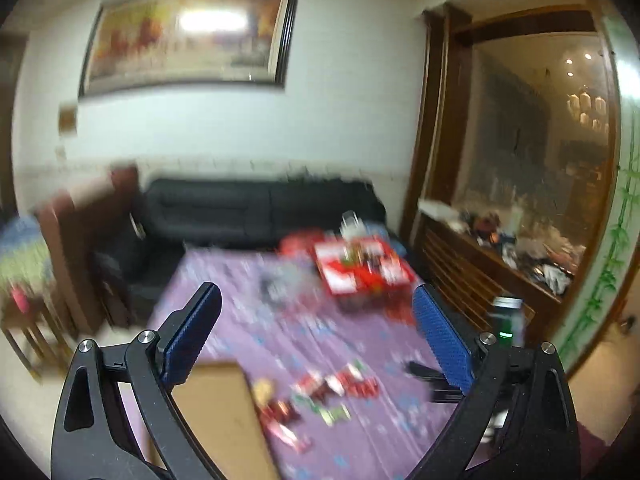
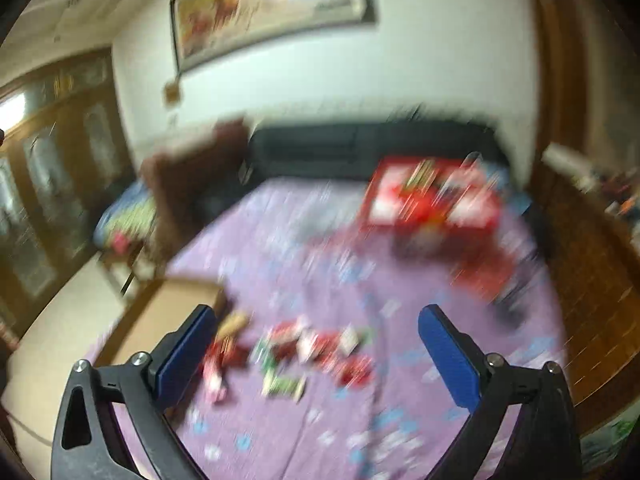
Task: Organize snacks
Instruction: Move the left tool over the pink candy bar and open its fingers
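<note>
Snacks [image 2: 304,356]: loose cluster on purple tablecloth [image 2: 360,288], just right of cardboard box [image 2: 168,316] | cluster spreads left-right; individual headings blurred | left gripper [image 1: 316,328] wide, empty | right gripper [image 2: 316,344] wide, empty

White wall [image 1: 340,120], framed painting [image 1: 188,36] glaring above a black sofa [image 1: 256,208], purple-clothed table [image 1: 248,280] before it, wooden doorway [image 1: 436,140] right of it

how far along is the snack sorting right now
Barely started, it seems. Done: a red box at the table's far end already holds some items. In hand: nothing; the left gripper and right gripper hang open and empty. Left: loose snack packets scattered beside the cardboard box.
</note>
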`<state>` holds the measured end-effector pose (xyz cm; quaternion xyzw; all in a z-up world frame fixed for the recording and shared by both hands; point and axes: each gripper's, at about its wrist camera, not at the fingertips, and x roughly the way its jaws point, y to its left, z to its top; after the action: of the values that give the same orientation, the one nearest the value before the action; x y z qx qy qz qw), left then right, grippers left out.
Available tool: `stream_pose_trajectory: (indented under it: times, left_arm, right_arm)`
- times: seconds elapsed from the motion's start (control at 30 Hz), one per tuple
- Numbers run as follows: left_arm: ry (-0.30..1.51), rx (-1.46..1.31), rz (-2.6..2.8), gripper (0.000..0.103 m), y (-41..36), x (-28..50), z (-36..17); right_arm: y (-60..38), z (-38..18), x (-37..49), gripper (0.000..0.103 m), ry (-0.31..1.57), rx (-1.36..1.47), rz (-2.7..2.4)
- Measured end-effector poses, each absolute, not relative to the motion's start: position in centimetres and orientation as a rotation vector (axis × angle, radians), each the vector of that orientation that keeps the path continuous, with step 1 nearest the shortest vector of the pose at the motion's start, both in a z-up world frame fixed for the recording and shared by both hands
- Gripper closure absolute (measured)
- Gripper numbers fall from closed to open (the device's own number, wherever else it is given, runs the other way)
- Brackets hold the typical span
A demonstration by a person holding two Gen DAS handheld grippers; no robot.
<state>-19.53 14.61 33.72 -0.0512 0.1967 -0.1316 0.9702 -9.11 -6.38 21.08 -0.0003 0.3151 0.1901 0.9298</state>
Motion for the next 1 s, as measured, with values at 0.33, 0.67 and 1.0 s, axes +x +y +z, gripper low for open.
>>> stream_pose_trajectory:
  times: [0.33, 0.67, 1.0]
  left_arm:
    - [0.830, -0.269, -0.295, 0.024, 11.9, -14.2, 11.9]
    - [0.868, -0.268, -0.293, 0.024, 10.8, -12.8, 9.0]
    - [0.951, -0.241, -0.170, 0.035, 10.8, -9.7, 5.9]
  right_arm:
    - [-0.6, 4.6, -2.9, 0.031, 0.942, -0.081, 0.518]
    - [1.6, 1.3, -2.2, 0.047, 0.926, -0.205, 0.516]
    - [-2.2, 1.1, -2.6, 0.051, 0.882, -0.048, 0.512]
